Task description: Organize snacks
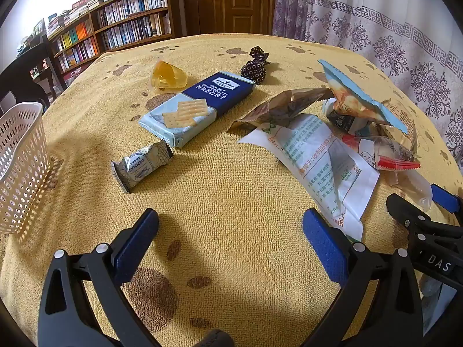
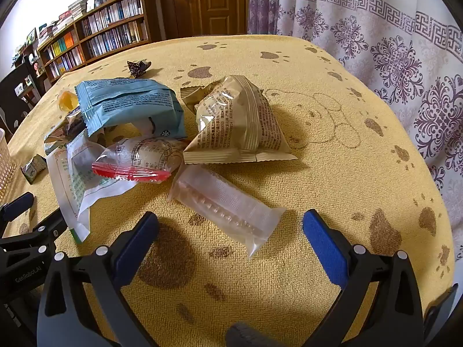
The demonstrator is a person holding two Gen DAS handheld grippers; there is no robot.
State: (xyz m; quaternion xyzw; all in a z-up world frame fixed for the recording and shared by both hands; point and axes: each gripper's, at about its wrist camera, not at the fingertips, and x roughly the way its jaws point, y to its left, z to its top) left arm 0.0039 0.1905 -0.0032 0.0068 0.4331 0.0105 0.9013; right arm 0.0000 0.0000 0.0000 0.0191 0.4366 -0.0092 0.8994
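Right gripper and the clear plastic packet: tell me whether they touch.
Apart. The right wrist view shows the open right gripper with the clear plastic packet ahead of its blue fingers, yellow tablecloth visible between them.

Right claw (image 2: 231,231) spread wide, empty, above tablecloth (image 2: 332,150); clear packet (image 2: 228,208) lies just ahead, beside tan packet (image 2: 240,124).

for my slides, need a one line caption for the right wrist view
Open right gripper hovers over a clear packet beside piled snack bags on a yellow paw-print tablecloth.
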